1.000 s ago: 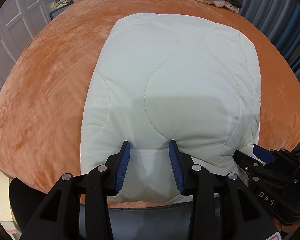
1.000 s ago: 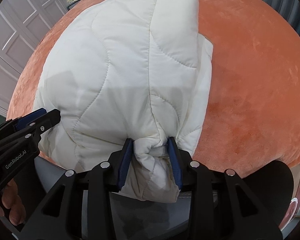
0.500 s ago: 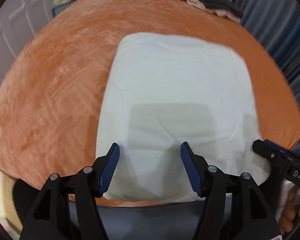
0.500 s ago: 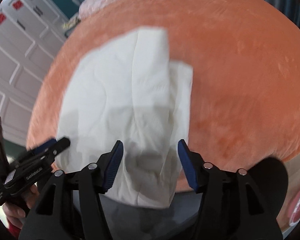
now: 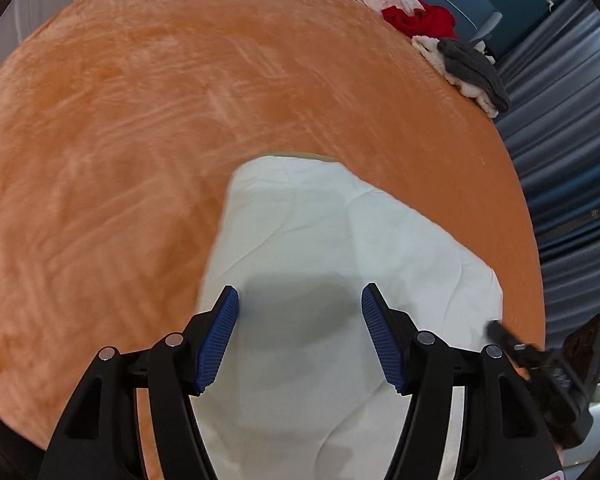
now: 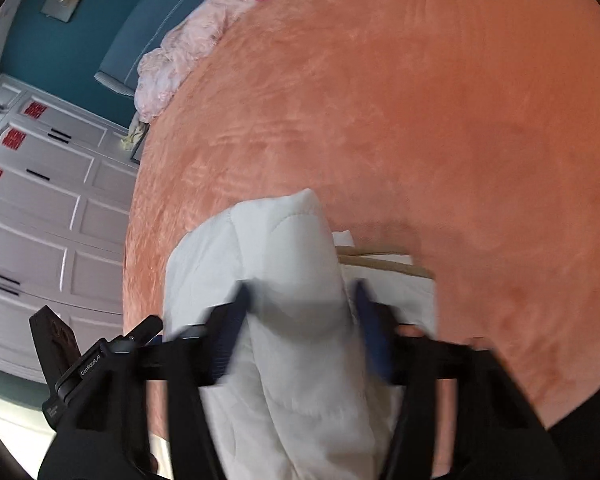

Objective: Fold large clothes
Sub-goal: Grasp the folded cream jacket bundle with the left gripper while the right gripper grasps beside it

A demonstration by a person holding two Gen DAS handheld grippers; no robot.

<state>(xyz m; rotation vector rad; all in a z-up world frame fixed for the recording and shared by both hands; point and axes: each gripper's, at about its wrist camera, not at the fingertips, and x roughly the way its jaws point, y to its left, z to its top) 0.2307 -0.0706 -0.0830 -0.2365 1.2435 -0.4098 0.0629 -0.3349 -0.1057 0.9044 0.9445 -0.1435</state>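
A white quilted garment (image 5: pixel 340 240) lies folded on the orange bed cover (image 5: pixel 160 100). My left gripper (image 5: pixel 300 300) hovers over its near part, open, nothing between the blue pads. In the right wrist view the picture is blurred. My right gripper (image 6: pixel 298 304) straddles a raised fold of the garment (image 6: pixel 292 248); its jaws are closing, still wide apart, with the fold filling the gap. A beige lining edge (image 6: pixel 384 264) shows beside that fold. Each gripper appears in the other's view: the right gripper (image 5: pixel 540 360) at the lower right, the left gripper (image 6: pixel 100 356) at the lower left.
Red clothes (image 5: pixel 424 20), a grey and cream pile (image 5: pixel 468 68) and pink bedding (image 6: pixel 180 56) lie at the bed's far end. Blue-grey curtains (image 5: pixel 560 160) hang on the right. White wardrobe doors (image 6: pixel 40 220) stand on the left. Bare orange cover (image 6: pixel 440 120) spreads around the garment.
Both grippers let go of the garment's near edge and opened. Both then swung and rolled, so the garment now sits lower and smaller in each view.
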